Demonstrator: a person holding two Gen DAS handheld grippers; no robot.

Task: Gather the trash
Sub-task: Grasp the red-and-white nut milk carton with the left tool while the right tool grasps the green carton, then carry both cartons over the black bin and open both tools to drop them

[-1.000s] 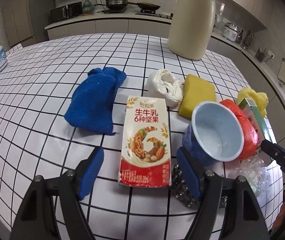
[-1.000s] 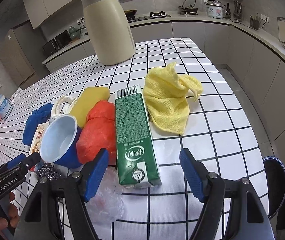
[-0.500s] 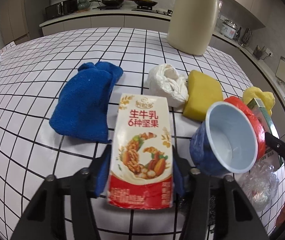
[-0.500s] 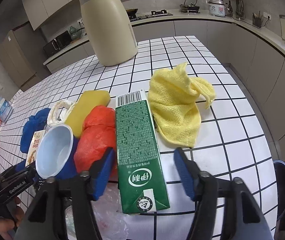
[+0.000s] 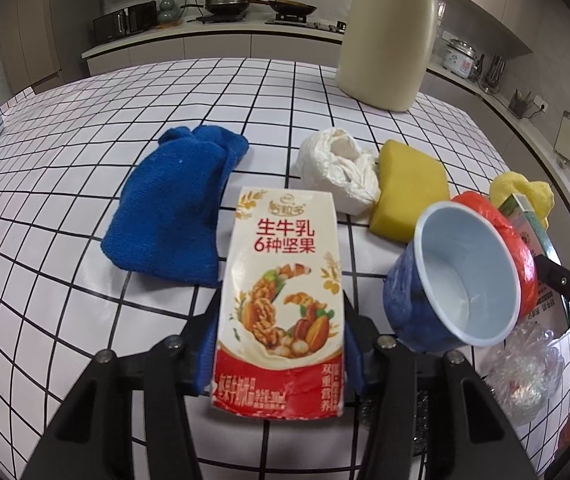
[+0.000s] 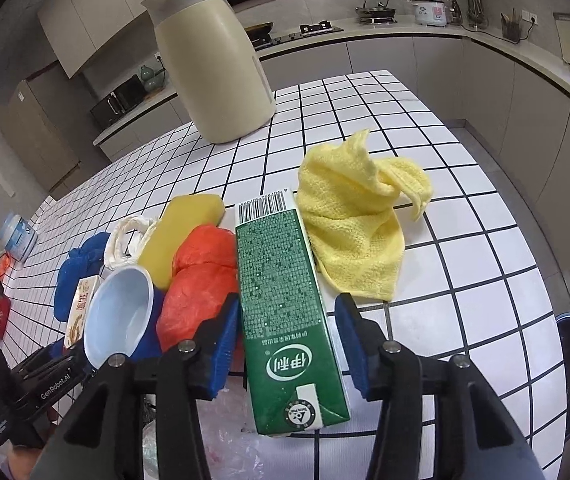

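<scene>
A white and red nut milk carton (image 5: 281,280) lies lengthwise between the blue pads (image 5: 205,360) of my left gripper (image 5: 279,344), and both pads press on its sides. A green milk carton (image 6: 285,300) lies on the tiled table (image 6: 465,280) between the fingers of my right gripper (image 6: 288,320). Its jaws are closing: the left pad (image 6: 225,344) touches the carton, while a thin gap shows at the right pad (image 6: 351,340).
Between the two cartons sit a tipped blue cup (image 5: 457,276), an orange-red plastic bag (image 6: 201,280), a yellow sponge (image 5: 409,188), crumpled white paper (image 5: 337,172) and clear plastic wrap (image 5: 525,368). A blue cloth (image 5: 173,208), a yellow cloth (image 6: 353,224) and a beige jug (image 6: 213,64) stand around them.
Both grippers have narrowed around their cartons. The left pads went from wide apart to pressing on the nut milk carton. The right fingers came in close to the green carton.
</scene>
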